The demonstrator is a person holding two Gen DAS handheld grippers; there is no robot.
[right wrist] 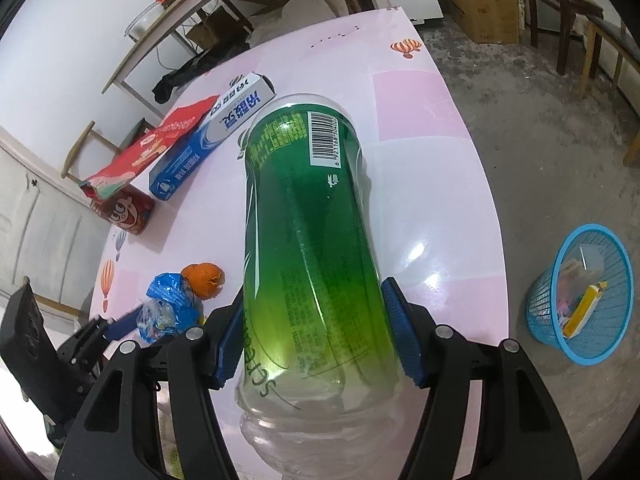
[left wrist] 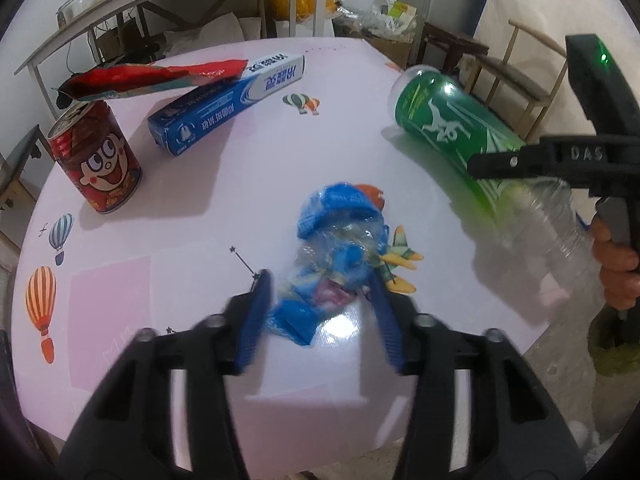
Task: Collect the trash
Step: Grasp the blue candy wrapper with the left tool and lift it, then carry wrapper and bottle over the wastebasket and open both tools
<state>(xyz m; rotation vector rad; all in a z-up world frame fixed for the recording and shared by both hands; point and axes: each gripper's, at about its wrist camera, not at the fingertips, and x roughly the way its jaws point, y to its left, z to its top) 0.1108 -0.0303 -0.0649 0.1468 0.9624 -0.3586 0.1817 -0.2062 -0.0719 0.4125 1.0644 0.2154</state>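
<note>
A crumpled blue and clear plastic wrapper [left wrist: 340, 240] lies on the pink table [left wrist: 208, 208]. My left gripper [left wrist: 320, 300] reaches around its near end, with a blue pad touching each side, and the wrapper still rests on the tabletop. An orange peel [left wrist: 370, 194] sits just behind it. My right gripper [right wrist: 316, 304] is shut on a green plastic bottle [right wrist: 312, 216], which it holds tilted above the table with its clear neck end toward the camera. In the left wrist view the bottle [left wrist: 448, 120] hangs at the right, with a person's hand [left wrist: 616, 260] on the handle.
A red cartoon can [left wrist: 96, 160] stands at the left, with a red snack bag [left wrist: 152, 76] on it and on a blue toothpaste box [left wrist: 224, 104]. A blue mesh basket [right wrist: 540, 312] holding some trash stands on the floor to the right of the table. Shelves and chairs lie beyond.
</note>
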